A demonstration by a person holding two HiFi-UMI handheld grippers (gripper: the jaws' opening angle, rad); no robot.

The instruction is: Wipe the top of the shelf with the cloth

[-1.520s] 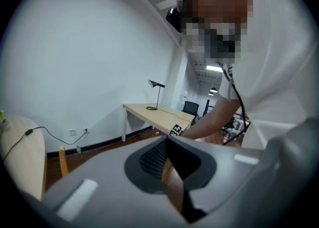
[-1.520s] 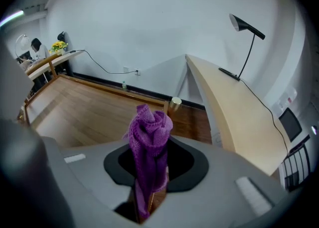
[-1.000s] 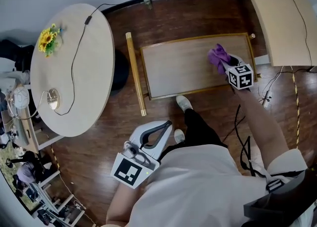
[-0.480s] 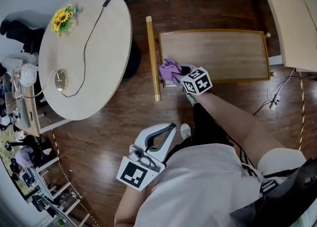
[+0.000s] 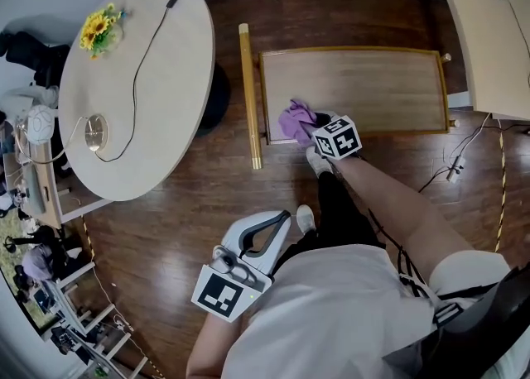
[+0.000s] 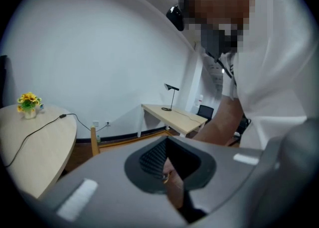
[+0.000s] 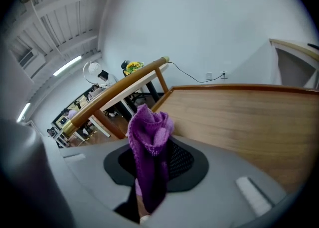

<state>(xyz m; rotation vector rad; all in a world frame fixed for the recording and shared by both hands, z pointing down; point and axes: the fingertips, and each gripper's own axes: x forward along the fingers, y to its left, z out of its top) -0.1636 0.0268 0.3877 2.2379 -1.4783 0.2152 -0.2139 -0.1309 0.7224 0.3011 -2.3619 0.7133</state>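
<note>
- Cloth (image 5: pixel 296 118) clenched in right tongs (image 5: pixel 313 123), at the near-left corner of the shelf (image 5: pixel 373 79) top
- Wiping looks under way; cleaned share can't be told
- Left tongs (image 5: pixel 284 216) closed, empty

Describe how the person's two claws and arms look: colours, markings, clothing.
The left claw and right claw are light grey moulded shells, lined inside with black ribbed pads. Each carries a white cube printed with black square markers. The person wears a white short-sleeved top, and the forearms are uncovered.
</note>
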